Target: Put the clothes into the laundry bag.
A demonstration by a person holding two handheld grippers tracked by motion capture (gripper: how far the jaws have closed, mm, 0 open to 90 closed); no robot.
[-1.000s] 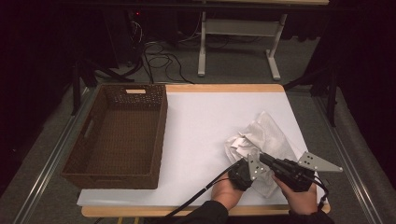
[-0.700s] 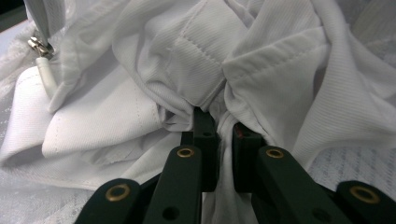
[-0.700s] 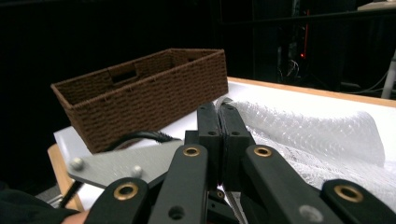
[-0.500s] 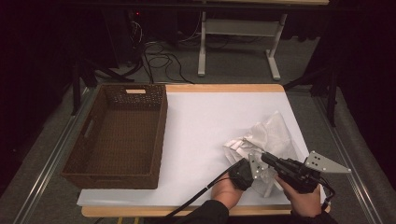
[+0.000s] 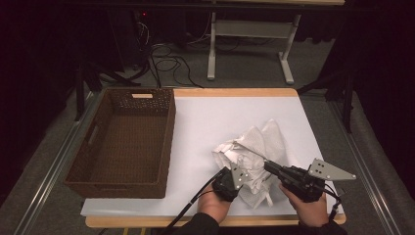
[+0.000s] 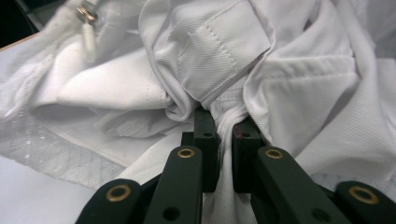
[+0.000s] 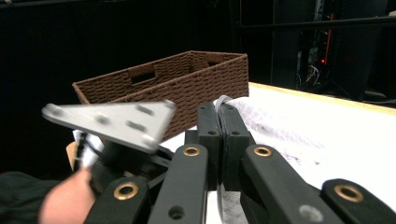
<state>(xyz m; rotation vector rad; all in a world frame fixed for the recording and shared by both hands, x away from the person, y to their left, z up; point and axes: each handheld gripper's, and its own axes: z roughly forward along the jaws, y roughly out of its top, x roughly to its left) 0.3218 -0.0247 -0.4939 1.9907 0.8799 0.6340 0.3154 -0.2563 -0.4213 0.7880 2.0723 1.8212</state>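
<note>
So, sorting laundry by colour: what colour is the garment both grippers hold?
White garment, clearest in the left gripper view.

A brown woven basket [image 5: 125, 142] is sitting on the left side of the high view, and it is showing a bare bottom and a hand slot in its far wall. It is resting on a big white sheet [image 5: 215, 117] that is covering most of the wooden table [image 5: 235, 92]. At the top of the frame, black cables [image 5: 164, 54] are lying on the grey floor beside a white metal stand [image 5: 249, 34].
</note>
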